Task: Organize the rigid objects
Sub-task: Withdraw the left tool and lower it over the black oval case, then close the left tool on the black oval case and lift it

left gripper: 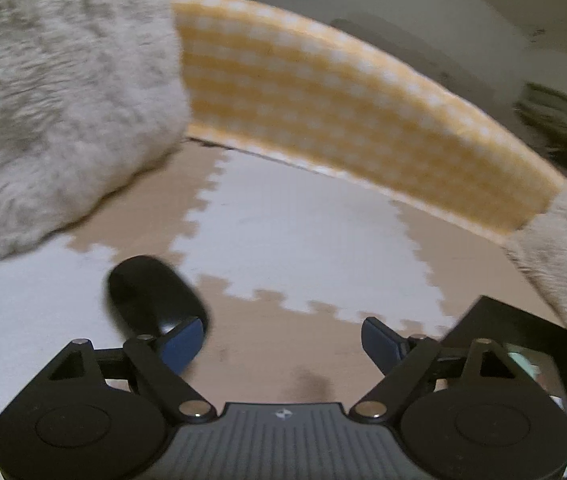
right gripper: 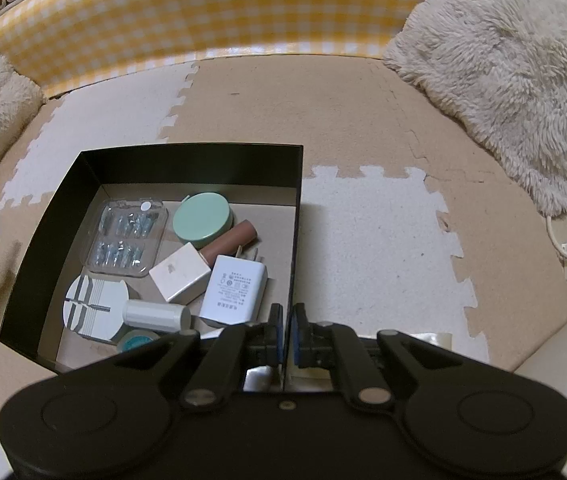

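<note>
Your right gripper [right gripper: 287, 320] is clamped shut on the right wall of the black box [right gripper: 187, 160], at its near end. Inside lie a white charger [right gripper: 233, 290], a mint round case [right gripper: 202, 216], a brown tube [right gripper: 230, 238] and a clear blister pack [right gripper: 125, 236]. Your left gripper [left gripper: 283, 340] stands wide open, holding nothing, above the foam mat [left gripper: 283, 240]; a black oval object [left gripper: 155, 296] lies just beyond its left finger.
</note>
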A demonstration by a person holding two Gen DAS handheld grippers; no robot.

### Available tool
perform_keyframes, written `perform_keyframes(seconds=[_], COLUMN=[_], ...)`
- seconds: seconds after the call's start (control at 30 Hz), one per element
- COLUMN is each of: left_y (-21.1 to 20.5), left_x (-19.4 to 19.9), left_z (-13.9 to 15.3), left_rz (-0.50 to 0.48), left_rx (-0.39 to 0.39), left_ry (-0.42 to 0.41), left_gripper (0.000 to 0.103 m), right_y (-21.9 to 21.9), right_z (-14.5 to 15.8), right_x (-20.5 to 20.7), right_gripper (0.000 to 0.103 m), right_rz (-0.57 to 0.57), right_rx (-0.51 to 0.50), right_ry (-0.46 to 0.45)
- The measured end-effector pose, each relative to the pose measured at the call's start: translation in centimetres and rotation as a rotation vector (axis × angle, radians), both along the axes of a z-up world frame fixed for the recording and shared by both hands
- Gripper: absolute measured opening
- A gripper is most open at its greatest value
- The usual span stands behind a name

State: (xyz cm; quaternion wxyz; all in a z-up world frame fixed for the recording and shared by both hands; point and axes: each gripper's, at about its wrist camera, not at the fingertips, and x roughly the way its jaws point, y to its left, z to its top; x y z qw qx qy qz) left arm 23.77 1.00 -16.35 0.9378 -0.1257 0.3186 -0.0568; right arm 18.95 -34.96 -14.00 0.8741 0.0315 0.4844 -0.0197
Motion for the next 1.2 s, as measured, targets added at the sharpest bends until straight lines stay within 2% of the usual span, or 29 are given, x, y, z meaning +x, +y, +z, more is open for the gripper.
perform_keyframes(seconds=[0.13,0.23,0.37,0.43,0.6,0.83,0.93,1.03,1.2], left_y=[-0.8,-1.3,-1.0,-0.2,2.4,4.2,5.3,6.7,6.4], left_x=[0.1,0.1,0.1,0.7,2.5,4.4,4.6,5.1,5.7], left_z=[0.5,1.5,3.1,3.6,3.5,1.0,0.4,0.1,-0.3], left_rz=[-0.063,-0.089,-0.075,-0.06,-0.081,-0.283,-0.337,-0.369,-0.485], left_rx=[-0.02,0.002,0.09,0.151,0.244,0.32,0.347,0.316,0.291], left_ry=[-0.023,-0.052,-0.111,-0.121,-0.08,0.016,0.019,-0.002,0.041], left_gripper=[0.086,0.086,0.088,0.099,0.103,0.103,0.103,0.103,0.103], right_y=[0.0,0.0,0.0,0.0,0.0,0.1,0.3,0.6,0.6], right_z=[0.0,0.0,0.0,0.0,0.0,0.0,0.0,0.0,0.0], right_x=[0.0,0.0,0.0,0.0,0.0,0.0,0.0,0.1,0.2], right_gripper=[0.005,0.005,0.005,0.005,0.005,0.005,0.005,0.005,0.005], right_rz=[0.0,0.001,0.001,0.001,0.004,0.01,0.016,0.024,0.024], right_rx=[-0.001,-0.003,-0.001,0.0,-0.001,-0.009,-0.022,-0.044,-0.052], right_ry=[0.0,0.0,0.0,0.0,0.001,0.001,0.003,0.008,0.014])
